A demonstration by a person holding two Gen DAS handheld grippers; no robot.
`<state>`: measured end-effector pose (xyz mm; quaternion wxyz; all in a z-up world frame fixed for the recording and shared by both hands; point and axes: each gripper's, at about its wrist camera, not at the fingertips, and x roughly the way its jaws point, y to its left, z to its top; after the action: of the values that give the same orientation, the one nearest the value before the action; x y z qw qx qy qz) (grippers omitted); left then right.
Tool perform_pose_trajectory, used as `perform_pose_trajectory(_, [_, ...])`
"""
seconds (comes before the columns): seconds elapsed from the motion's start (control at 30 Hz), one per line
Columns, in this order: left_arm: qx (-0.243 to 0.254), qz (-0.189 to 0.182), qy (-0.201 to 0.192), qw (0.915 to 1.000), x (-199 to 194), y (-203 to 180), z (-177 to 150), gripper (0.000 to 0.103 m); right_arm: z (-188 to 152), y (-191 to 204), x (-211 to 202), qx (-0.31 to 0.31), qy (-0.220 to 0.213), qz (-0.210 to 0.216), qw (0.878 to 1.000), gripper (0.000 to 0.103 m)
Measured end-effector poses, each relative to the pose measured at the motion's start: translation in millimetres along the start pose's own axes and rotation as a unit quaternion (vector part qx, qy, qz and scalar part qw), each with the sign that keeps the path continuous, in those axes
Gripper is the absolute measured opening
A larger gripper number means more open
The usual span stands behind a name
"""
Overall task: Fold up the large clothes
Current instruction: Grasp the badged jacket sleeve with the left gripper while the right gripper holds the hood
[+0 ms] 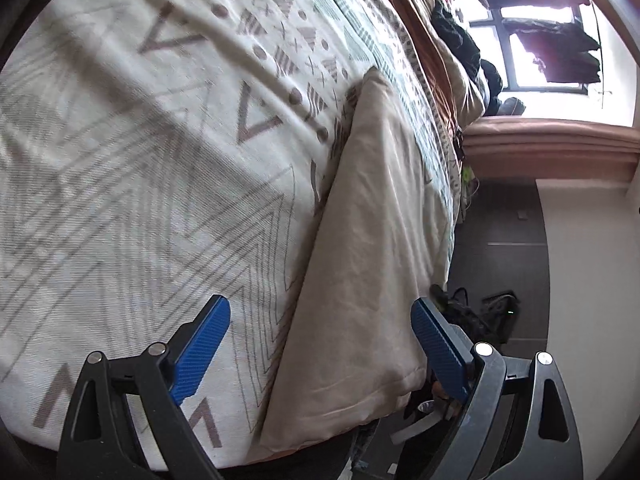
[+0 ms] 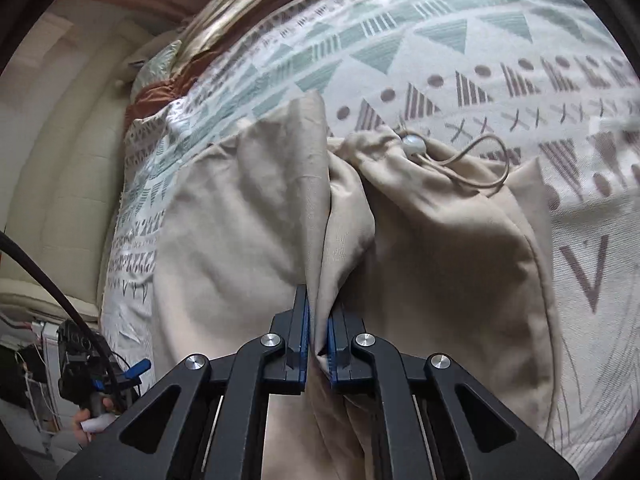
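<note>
Right tool [image 2: 318, 334] pinches beige garment [image 2: 440, 240] on patterned bedspread [image 2: 520, 80].

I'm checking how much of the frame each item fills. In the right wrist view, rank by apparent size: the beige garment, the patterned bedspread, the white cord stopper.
1-2. beige garment and patterned bedspread: both fill large areas; the garment lies nearer the camera, so I won't rank them.
3. white cord stopper: far the smallest.

Matt beige cloth garment [image 2: 440, 240], woven bedspread [image 1: 140, 180]
</note>
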<state>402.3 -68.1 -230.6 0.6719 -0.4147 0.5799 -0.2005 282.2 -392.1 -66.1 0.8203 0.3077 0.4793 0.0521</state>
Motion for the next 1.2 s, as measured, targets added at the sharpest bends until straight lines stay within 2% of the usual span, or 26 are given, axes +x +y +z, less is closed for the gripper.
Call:
perform_pose_trajectory(0.17, [0.019, 0.008, 0.039, 0.9990, 33, -15, 0, 0.093, -23, 17, -40, -0.022, -0.055, 0.010, 0.998, 0.001])
perform_pose_trajectory(0.37, [0.048, -0.007, 0.070, 0.9963, 57, -42, -3, 0.093, -57, 3, -83, -0.013, -0.090, 0.012, 0.996, 0.001])
perform_pose_trajectory(0.6, [0.067, -0.047, 0.101, 0.9915, 63, -67, -12, 0.093, -78, -44, -99, 0.033, -0.095, -0.018, 0.995, 0.001])
perform_pose_trajectory(0.77, [0.078, -0.024, 0.091, 0.9925, 63, -72, -12, 0.093, -84, -74, -98, 0.072, -0.087, -0.021, 0.993, 0.001])
perform_pose_trajectory(0.93, [0.065, -0.006, 0.096, 0.9932, 70, -61, -14, 0.093, -79, -81, -89, 0.093, -0.077, -0.014, 0.993, 0.001])
perform_pose_trajectory(0.97, [0.070, -0.005, 0.079, 0.9944, 70, -58, -16, 0.093, -79, -81, -89, 0.094, -0.074, -0.012, 0.993, 0.001])
perform_pose_trajectory(1.1, [0.072, 0.006, 0.073, 0.9947, 73, -58, -13, 0.093, -73, -84, -90, 0.108, -0.056, -0.004, 0.993, 0.005])
perform_pose_trajectory(1.17, [0.076, 0.011, 0.068, 0.9947, 75, -60, -11, 0.093, -70, -83, -93, 0.107, -0.051, -0.010, 0.993, 0.012])
perform_pose_trajectory(1.2, [0.077, 0.013, 0.066, 0.9948, 76, -61, -9, 0.093, -69, -82, -95, 0.104, -0.052, -0.014, 0.993, 0.025])
